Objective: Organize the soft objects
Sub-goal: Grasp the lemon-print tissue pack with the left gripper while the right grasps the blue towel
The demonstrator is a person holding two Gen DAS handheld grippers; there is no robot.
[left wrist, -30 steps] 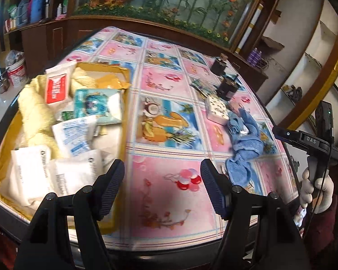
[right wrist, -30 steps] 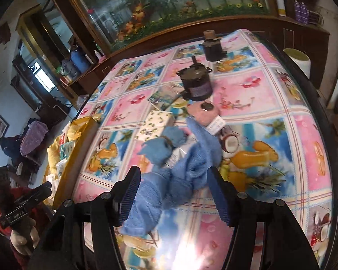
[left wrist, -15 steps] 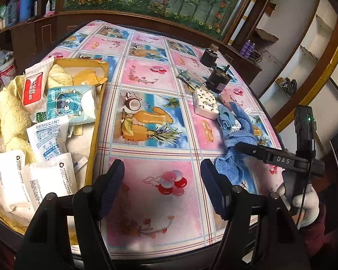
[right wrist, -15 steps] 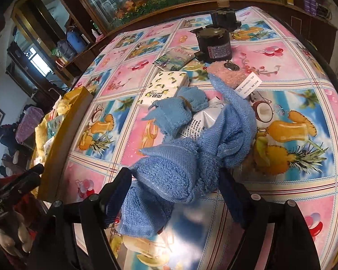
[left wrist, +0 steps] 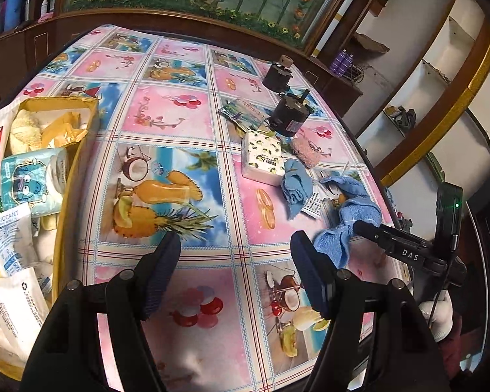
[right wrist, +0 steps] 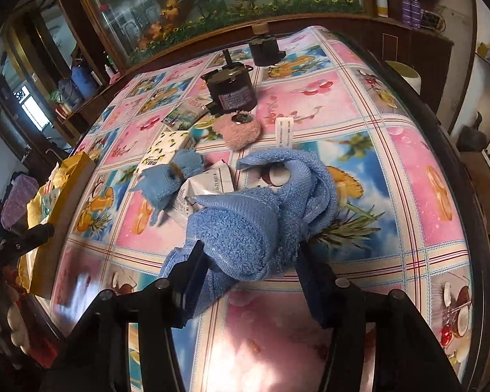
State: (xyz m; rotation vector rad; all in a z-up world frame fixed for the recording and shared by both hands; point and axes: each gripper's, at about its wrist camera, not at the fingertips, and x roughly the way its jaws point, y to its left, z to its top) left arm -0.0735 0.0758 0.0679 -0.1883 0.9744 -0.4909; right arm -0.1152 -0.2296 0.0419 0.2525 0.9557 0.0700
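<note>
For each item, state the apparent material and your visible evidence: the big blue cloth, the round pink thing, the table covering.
Blue cloth: terry cotton, likely; looped pile, limp folds.
Pink thing: fuzzy plush or fleece; matte nap.
Table covering: glossy printed vinyl, probably; it shows glare.

Over the last second we have pushed our right gripper forward until its spread fingers straddle the near bunch of the blue towel, which earlier lay ahead of the tips. The bunch now sits between the pads. Our left gripper has swung to the right, so the yellow tray has slid off toward its left side.
</note>
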